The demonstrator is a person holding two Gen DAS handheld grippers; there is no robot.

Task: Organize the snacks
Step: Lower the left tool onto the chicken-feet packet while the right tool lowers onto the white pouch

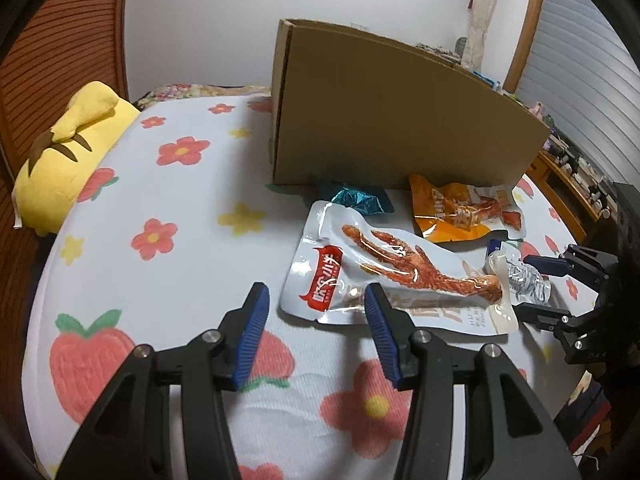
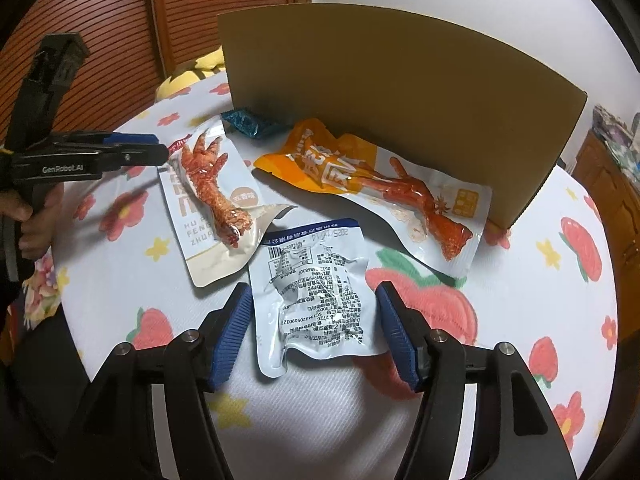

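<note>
Several snack packs lie on a flower-print sheet in front of a cardboard box (image 1: 392, 112) (image 2: 400, 92). A white chicken-foot pack (image 1: 384, 272) (image 2: 216, 196) lies beside an orange chicken-foot pack (image 1: 464, 212) (image 2: 380, 184), a small teal wrapper (image 1: 356, 198) (image 2: 248, 122) and a white-and-blue pouch (image 2: 316, 296) (image 1: 520, 276). My left gripper (image 1: 316, 300) is open at the white pack's near edge. My right gripper (image 2: 314, 300) is open, its jaws on either side of the white-and-blue pouch.
A yellow plush pillow (image 1: 68, 152) lies at the sheet's left end by a slatted wooden door (image 2: 100, 32). A wooden shelf with clutter (image 1: 576, 176) stands at the right. The sheet's edge (image 2: 100, 360) drops off near me.
</note>
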